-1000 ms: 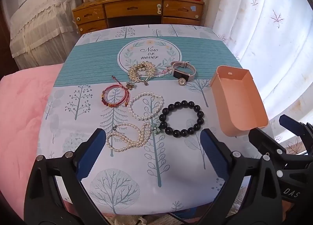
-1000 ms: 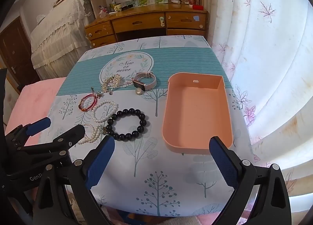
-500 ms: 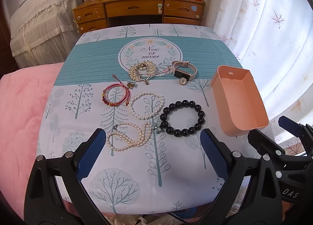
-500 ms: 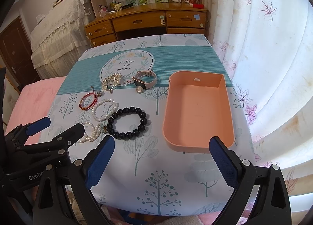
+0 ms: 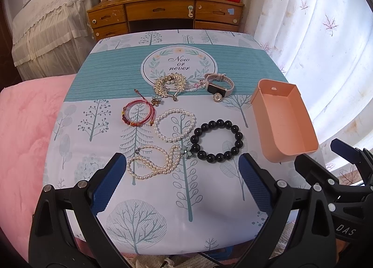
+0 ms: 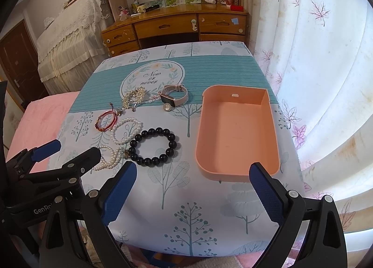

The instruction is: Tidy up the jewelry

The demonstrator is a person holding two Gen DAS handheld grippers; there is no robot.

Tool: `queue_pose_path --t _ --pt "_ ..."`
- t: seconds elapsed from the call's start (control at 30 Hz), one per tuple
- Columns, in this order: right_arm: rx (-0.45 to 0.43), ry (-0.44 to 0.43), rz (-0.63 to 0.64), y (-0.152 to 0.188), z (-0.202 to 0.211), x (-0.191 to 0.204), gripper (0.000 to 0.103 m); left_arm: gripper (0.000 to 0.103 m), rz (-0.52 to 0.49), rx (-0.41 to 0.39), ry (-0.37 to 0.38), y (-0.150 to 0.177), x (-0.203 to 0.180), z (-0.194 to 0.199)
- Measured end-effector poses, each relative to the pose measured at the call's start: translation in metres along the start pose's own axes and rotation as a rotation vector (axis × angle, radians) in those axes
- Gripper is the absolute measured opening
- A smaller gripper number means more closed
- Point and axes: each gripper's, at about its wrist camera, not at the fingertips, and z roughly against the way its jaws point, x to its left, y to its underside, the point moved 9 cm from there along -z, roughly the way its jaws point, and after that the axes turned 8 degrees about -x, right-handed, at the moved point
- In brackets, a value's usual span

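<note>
On the tree-print cloth lie a black bead bracelet (image 5: 216, 141) (image 6: 153, 143), a round pearl bracelet (image 5: 174, 125), a looped pearl strand (image 5: 152, 162), a red cord bracelet (image 5: 138, 114), a gold cluster piece (image 5: 169, 84), a pink-strap watch (image 5: 219, 84) (image 6: 174, 95) and a small round brooch (image 5: 218, 98). An empty peach tray (image 6: 237, 170) (image 5: 283, 137) stands to their right. My left gripper (image 5: 181, 184) hangs open before the pearl strand, holding nothing. My right gripper (image 6: 193, 191) is open near the tray's front edge, also holding nothing.
The table (image 5: 149, 205) is small, with edges close on all sides. A pink quilt (image 5: 25, 128) lies to the left, a white curtain (image 6: 314, 58) hangs close on the right, and a wooden desk (image 5: 163, 15) stands beyond the far edge.
Both views have shifted only slightly. The jewelry and tray stay where they were, and both grippers remain open.
</note>
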Motion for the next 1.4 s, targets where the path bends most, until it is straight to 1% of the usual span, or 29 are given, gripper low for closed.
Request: queue_pose_path --t 1.17,1.4 --pt "0.004 -0.001 0.004 -0.003 0.0 -0.001 0.099 0.096 0.012 -0.014 -0.01 -0.004 0.008 0.008" --pt "0.003 -0.002 0.016 -0.005 -0.001 0.002 0.099 0.096 0.019 -0.023 -0.017 -0.005 0.015 0.007"
